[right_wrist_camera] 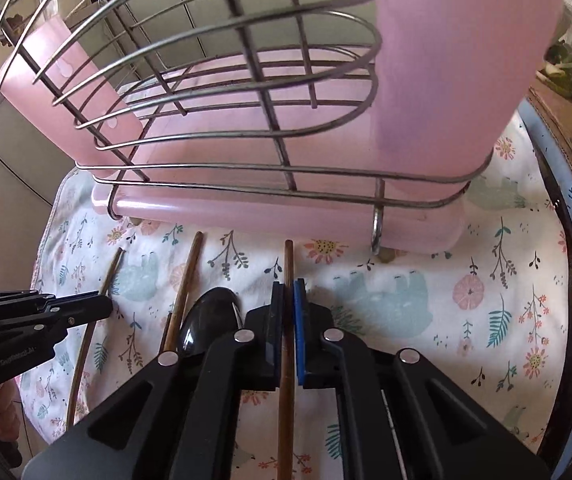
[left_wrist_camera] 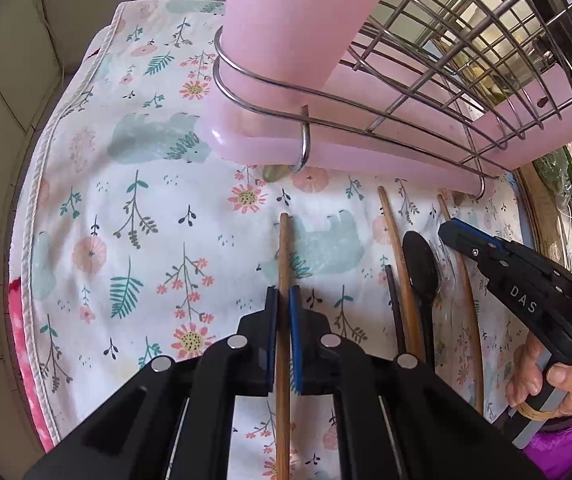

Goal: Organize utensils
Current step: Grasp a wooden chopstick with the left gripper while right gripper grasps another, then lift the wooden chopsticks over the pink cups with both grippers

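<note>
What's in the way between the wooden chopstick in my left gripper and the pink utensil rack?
Nothing visible. Only floral cloth lies between the wooden chopstick tip and the pink utensil rack; the black spoon lies off to one side.

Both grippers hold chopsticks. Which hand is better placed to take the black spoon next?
Right, probably. The black spoon lies just beside the right gripper, while another chopstick lies between it and the left gripper. Either hand must unload first.
</note>
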`<state>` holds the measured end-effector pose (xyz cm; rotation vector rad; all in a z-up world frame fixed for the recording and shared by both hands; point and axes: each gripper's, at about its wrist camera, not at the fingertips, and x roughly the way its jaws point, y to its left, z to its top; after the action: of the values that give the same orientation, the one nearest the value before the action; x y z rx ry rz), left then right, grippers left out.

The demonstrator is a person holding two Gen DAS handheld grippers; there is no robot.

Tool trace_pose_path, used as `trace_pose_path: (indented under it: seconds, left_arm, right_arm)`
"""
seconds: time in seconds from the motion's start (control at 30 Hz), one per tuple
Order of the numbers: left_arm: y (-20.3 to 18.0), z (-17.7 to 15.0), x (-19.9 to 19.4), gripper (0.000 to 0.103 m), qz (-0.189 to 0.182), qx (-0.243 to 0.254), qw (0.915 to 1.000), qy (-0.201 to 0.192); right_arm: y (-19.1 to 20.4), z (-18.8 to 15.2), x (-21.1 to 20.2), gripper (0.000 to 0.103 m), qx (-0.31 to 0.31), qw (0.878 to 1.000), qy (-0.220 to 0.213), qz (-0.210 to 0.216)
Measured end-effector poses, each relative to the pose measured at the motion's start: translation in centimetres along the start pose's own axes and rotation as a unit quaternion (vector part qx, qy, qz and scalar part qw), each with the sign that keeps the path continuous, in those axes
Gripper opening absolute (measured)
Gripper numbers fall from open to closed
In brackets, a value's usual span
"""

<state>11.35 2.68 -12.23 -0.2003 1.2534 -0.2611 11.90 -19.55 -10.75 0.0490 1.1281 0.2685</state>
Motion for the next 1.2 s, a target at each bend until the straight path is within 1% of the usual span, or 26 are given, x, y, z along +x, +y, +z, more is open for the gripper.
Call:
trace_pose_path:
  seconds: [0.1,0.17,0.23,0.33,0.43,0.5,0.63,0.7,0.77,0.87,1.07,1.2]
  left_arm:
    - [0.6,-0.5,-1.5,0.005,-0.017,-0.012,0.9994,-0.027]
    - [1.0,-0.8,-2.9,0.005,-0.03,-0.019,0.9982,-0.048]
    - [0.9,-1.2,-4.4,0.005,-0.034,-0.021,0.9967,-0.071]
    - [0.7,-1.9,-7.0,0.005,-0.029,-0.015,0.9929,-0.115]
    - [0.4,-2.6,-9.8,0.005,-0.028,-0.013,0.9865,-0.161]
    - [0.4,-3.6,-11.4,0.005,-0.031,-0.012,0.9813,-0.19]
    - [-0.7,-4.8,-14.2,0.005,-0.024,0.001,0.9678,-0.251]
    - [-1.0,-5.5,-15.5,0.005,-0.022,0.007,0.9613,-0.274]
    - [-1.5,-6.0,-16.4,0.005,-0.021,0.013,0.9563,-0.291]
    - [-2.1,-6.7,-17.2,0.005,-0.014,0.025,0.9502,-0.31]
    - [-2.6,-7.5,-18.1,0.005,-0.018,0.023,0.9454,-0.325]
    - [-2.7,-7.5,-18.9,0.005,-0.02,0.022,0.9398,-0.34]
  right_arm:
    - [-0.8,-1.0,-1.8,0.005,0.008,1.0,-0.02,0.014]
    - [-1.0,-1.6,-3.3,0.005,0.013,0.999,-0.042,0.029]
    - [-1.1,-2.1,-5.0,0.005,0.012,0.997,-0.065,0.036]
    - [-1.4,-2.7,-7.4,0.005,0.011,0.993,-0.103,0.051]
    - [-1.3,-3.4,-9.7,0.005,0.011,0.987,-0.144,0.068]
    - [-1.1,-3.6,-11.3,0.005,0.007,0.983,-0.167,0.07]
    - [-1.5,-3.9,-14.2,0.005,-0.001,0.975,-0.212,0.073]
    - [-1.5,-4.4,-15.6,0.005,-0.007,0.969,-0.236,0.07]
    - [-1.5,-4.9,-16.4,0.005,-0.011,0.965,-0.254,0.068]
    - [-2.3,-5.5,-18.1,0.005,-0.014,0.962,-0.266,0.065]
    - [-3.1,-6.7,-19.4,0.005,-0.005,0.955,-0.289,0.061]
    - [-3.1,-6.7,-20.5,0.005,-0.01,0.951,-0.306,0.051]
